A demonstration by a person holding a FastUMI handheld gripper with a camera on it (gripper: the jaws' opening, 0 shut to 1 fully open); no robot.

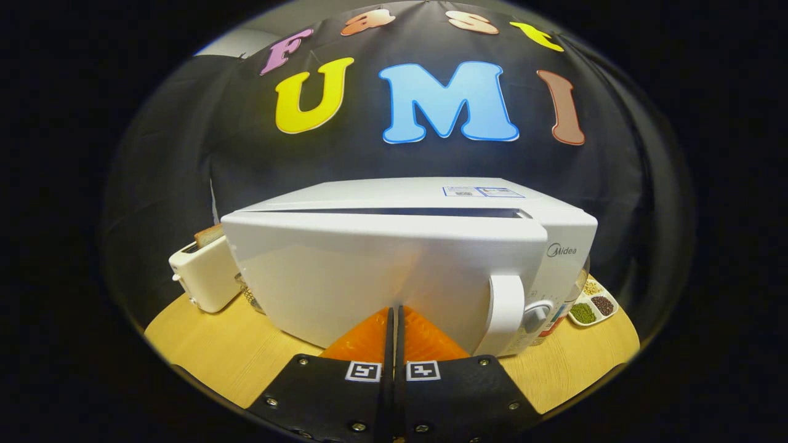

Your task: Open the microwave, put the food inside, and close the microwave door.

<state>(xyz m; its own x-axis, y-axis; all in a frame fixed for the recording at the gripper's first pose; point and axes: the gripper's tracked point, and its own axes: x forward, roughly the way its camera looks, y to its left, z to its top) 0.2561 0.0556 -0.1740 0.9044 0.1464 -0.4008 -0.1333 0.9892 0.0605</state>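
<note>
Gripper point(394, 311) closed, fingers together with nothing between them, tips up against the white door point(345, 277) of the microwave point(431, 203) at 12 o'clock. Door slightly ajar, dark gap along its top edge. Door handle point(506, 311) at 2 o'clock from the tips. Toaster point(203, 274) at 10 o'clock beside the microwave, on the wooden table point(228, 351). Divided dish point(592, 303) of grains at 3 o'clock.

Microwave point(394, 271): white, set on wooden table point(234, 351).
Door point(345, 277): slightly ajar; dark gap seen along top.
Handle point(506, 311): white, on door's right.
</note>
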